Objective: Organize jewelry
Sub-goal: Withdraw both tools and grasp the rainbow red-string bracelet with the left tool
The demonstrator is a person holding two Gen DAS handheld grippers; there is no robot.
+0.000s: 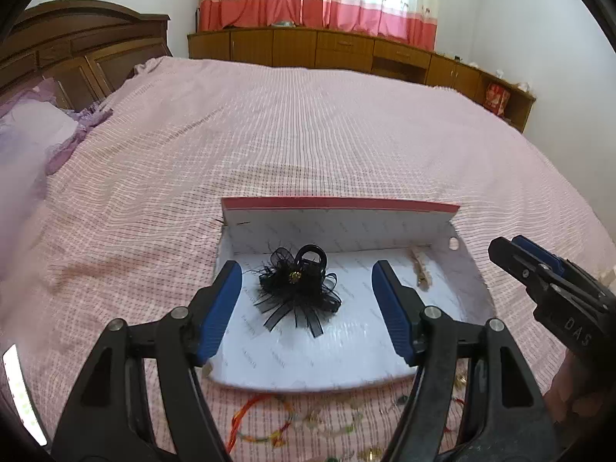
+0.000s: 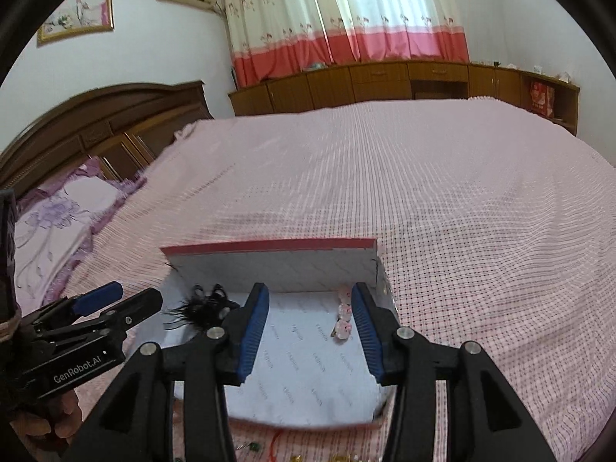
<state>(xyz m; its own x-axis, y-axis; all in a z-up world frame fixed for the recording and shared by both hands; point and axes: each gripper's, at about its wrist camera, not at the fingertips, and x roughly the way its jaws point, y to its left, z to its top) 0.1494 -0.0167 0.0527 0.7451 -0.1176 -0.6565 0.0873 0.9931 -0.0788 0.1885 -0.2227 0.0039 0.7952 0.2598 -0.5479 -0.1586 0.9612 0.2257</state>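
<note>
An open white box with a red-edged lid [image 1: 338, 217] lies on the bed; it also shows in the right wrist view [image 2: 277, 265]. Inside it lie a black feathered hair claw [image 1: 298, 287], also seen in the right wrist view [image 2: 206, 308], and a pale pink hair clip [image 1: 421, 269] [image 2: 343, 319]. My left gripper [image 1: 306, 308] is open and empty above the box, around the black claw without touching it. My right gripper [image 2: 310, 331] is open and empty above the box's right half, and shows from the side in the left wrist view [image 1: 516, 250].
Loose bracelets and coloured cords [image 1: 269, 419] lie on the pink checked bedspread [image 1: 308, 134] in front of the box. A purple pillow [image 2: 57, 223] and wooden headboard [image 2: 104, 123] are to the left. Wooden cabinets [image 1: 346, 50] line the far wall.
</note>
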